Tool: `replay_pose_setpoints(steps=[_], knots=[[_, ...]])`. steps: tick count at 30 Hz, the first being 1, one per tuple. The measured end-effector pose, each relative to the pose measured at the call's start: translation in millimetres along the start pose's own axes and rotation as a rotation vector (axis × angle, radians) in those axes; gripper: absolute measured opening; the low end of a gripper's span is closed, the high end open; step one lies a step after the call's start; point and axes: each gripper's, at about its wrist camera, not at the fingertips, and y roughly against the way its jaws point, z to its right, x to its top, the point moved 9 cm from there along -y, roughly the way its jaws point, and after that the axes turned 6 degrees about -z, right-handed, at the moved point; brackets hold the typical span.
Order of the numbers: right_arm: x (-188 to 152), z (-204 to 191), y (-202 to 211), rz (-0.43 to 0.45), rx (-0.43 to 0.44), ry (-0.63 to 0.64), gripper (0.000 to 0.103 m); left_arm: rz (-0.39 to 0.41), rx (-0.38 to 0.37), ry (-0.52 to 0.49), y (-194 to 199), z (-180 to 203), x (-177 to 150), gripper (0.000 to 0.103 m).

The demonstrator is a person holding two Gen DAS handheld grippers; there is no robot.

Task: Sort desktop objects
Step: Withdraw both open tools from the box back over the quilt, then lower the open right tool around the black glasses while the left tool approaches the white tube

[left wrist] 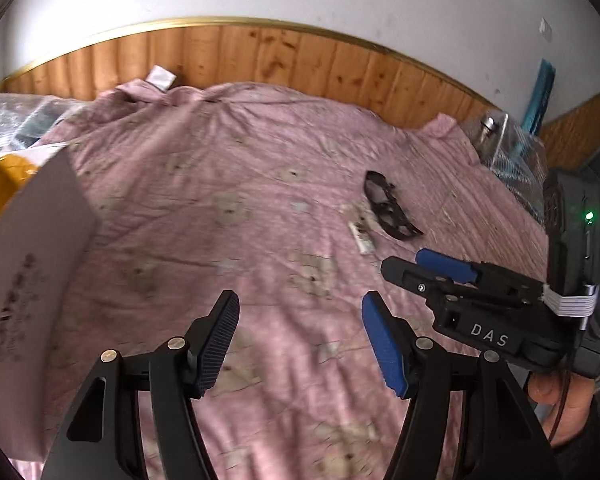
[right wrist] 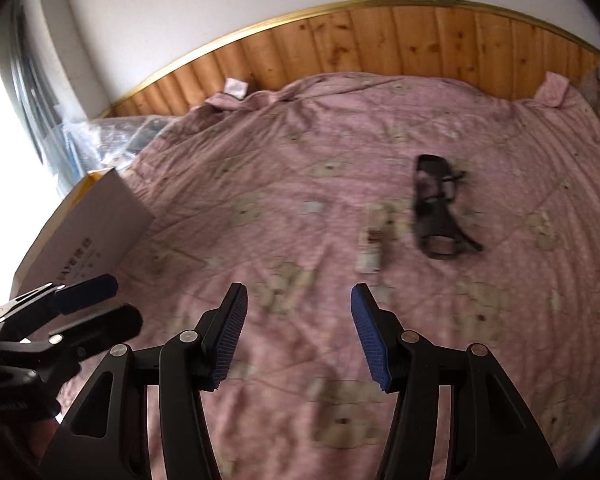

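Note:
A pair of black glasses (right wrist: 440, 204) lies folded on the pink quilt (right wrist: 300, 152), right of centre; the left wrist view has the glasses (left wrist: 388, 204) too. Beside them on the left lies a small white tube (right wrist: 370, 242), also seen as the tube (left wrist: 362, 240) from the left. My right gripper (right wrist: 298, 336) hovers open a short way in front of the tube, nothing between its fingers. My left gripper (left wrist: 300, 340) is open and empty over the quilt. An open white cardboard box (left wrist: 24, 280) stands at the left edge; the right wrist view shows this box (right wrist: 88, 236) too.
A wooden headboard (left wrist: 284, 56) with a brass rim closes the far side. Clear plastic-wrapped bundles (left wrist: 16, 120) sit far left and a jar in plastic (left wrist: 490, 136) far right. A white packet (left wrist: 161, 77) leans on the headboard. A hand (left wrist: 560, 404) holds the right gripper.

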Motion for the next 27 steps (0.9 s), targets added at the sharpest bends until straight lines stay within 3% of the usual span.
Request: replay_pose_setpoints(steps=[10,20,27], knots=[[3,47,-5,-0.008,-0.046,-0.027,0.057,-0.057,-0.003,-0.056,-52,42,12,0.065],[28,75,-18,0.008,-0.107,-0.03,0.057,-0.089,0.0,-0.068,-90,52,22,0.065],[42,88,-54,-0.041,-0.15,-0.005,0.057,-0.105,-0.006,-0.056,-109,51,29,0.065]])
